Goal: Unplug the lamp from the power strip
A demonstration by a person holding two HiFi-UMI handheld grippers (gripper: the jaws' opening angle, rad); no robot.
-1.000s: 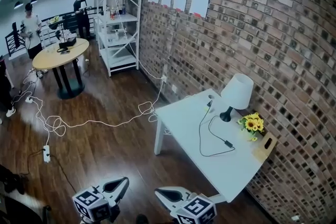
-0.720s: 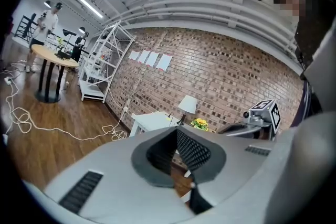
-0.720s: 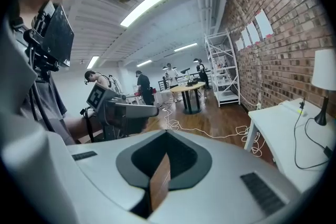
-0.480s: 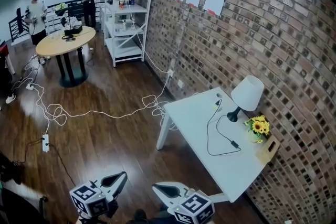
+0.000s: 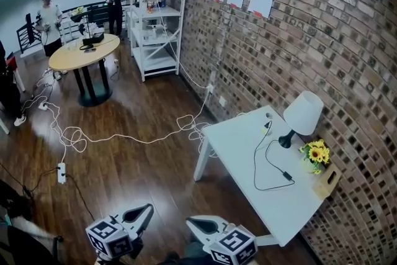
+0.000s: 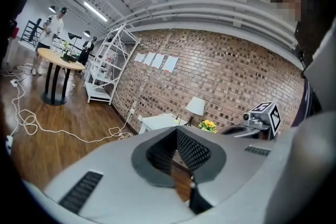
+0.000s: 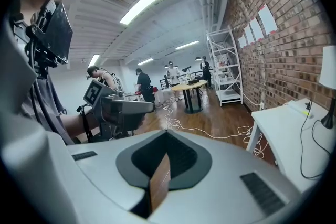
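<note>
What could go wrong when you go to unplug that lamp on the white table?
1. A loose white cable snakes over the floor and piles up beside the table, near the end where the plug probably is. Feet could catch in it.
2. The lamp stands right beside the sunflowers. Tugging on the black cord instead of the plug might tip one of them over.

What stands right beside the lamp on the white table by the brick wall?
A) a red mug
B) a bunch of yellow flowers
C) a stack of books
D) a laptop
B: the head view shows yellow flowers just beside the base of the lamp, at the wall side of the white table.
</note>
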